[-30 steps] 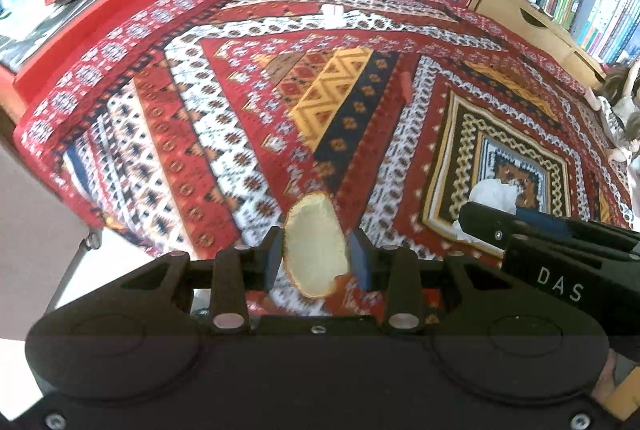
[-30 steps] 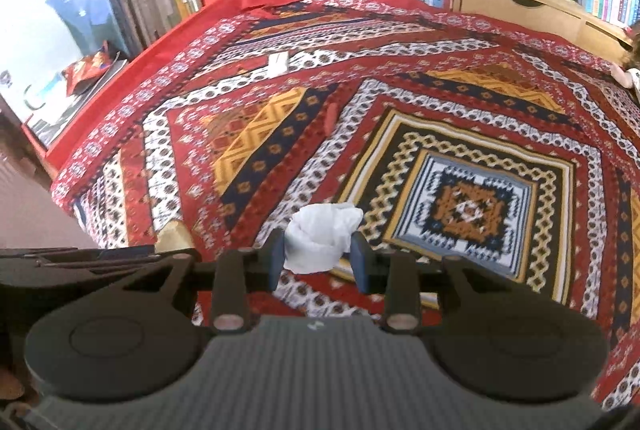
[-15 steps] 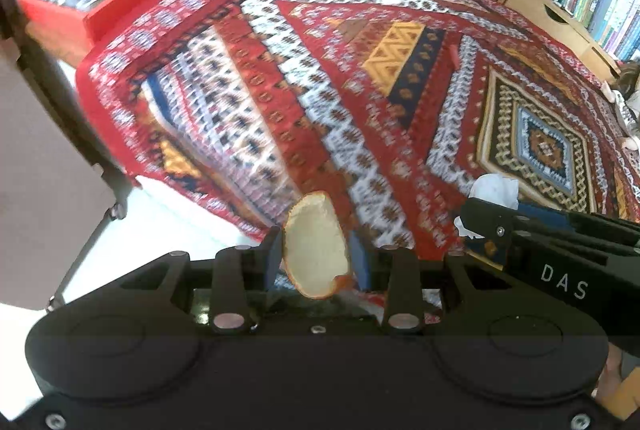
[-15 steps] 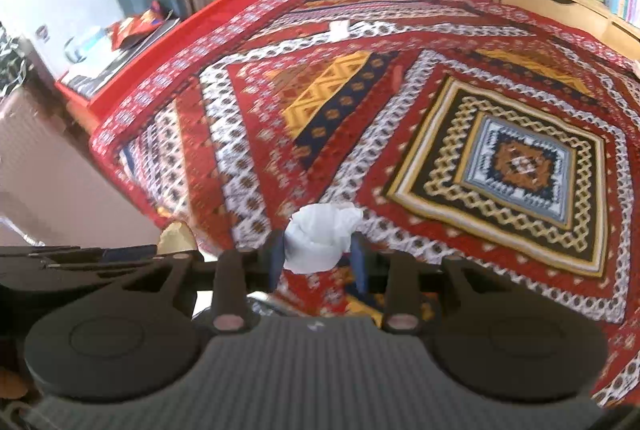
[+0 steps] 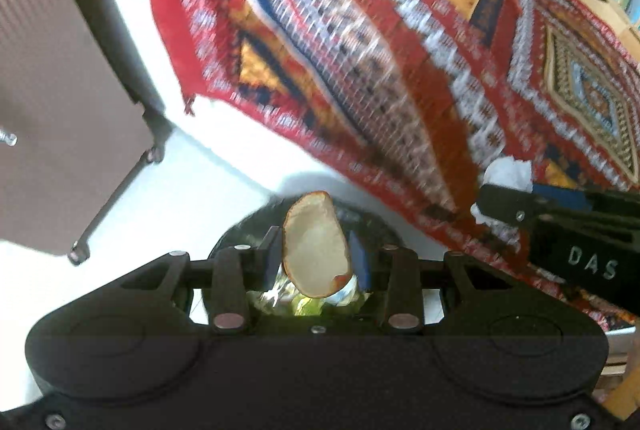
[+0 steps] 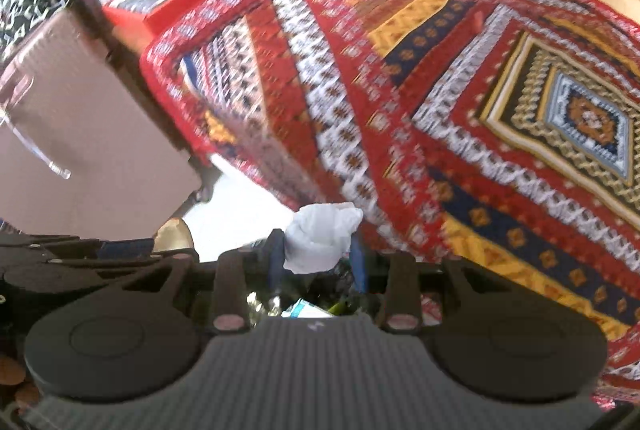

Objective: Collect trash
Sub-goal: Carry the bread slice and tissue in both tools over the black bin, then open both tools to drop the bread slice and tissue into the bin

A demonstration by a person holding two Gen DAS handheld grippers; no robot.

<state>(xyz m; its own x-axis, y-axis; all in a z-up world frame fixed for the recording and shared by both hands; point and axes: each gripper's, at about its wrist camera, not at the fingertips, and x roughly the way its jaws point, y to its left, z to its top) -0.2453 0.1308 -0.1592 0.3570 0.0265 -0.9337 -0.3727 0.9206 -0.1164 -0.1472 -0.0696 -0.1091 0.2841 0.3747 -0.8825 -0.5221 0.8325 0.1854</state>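
**Q:** What do you hold, and where?

**A:** My left gripper [image 5: 316, 262] is clamped on a peel [image 5: 315, 244], pale side toward the camera. My right gripper [image 6: 318, 258] is clamped on a tissue [image 6: 322, 240]. Each piece sits between the pads and sticks out past the fingertips.

**Q:** What step is in hand?

**A:** As I judge it, the drop. A dark bin [image 5: 240, 234] lies directly below my left jaws, with foil and other trash visible in the gaps behind both grippers. The bed [image 6: 440, 110] is ahead and to the right; a suitcase [image 5: 60, 90] stands ahead and to the left.

**Q:** How should the drop be done?

**A:** Centre each gripper over the bin opening before parting the jaws. Keep the fingers pointing steeply down. The tissue is light and may cling to a pad, so open fully. Keep the two grippers from colliding; they are just beside each other.

**Q:** How does the peel lie?

**A:** Its long axis runs along my fingers, narrow end pointing away from the camera. The tissue is a crumpled wad with no clear axis.
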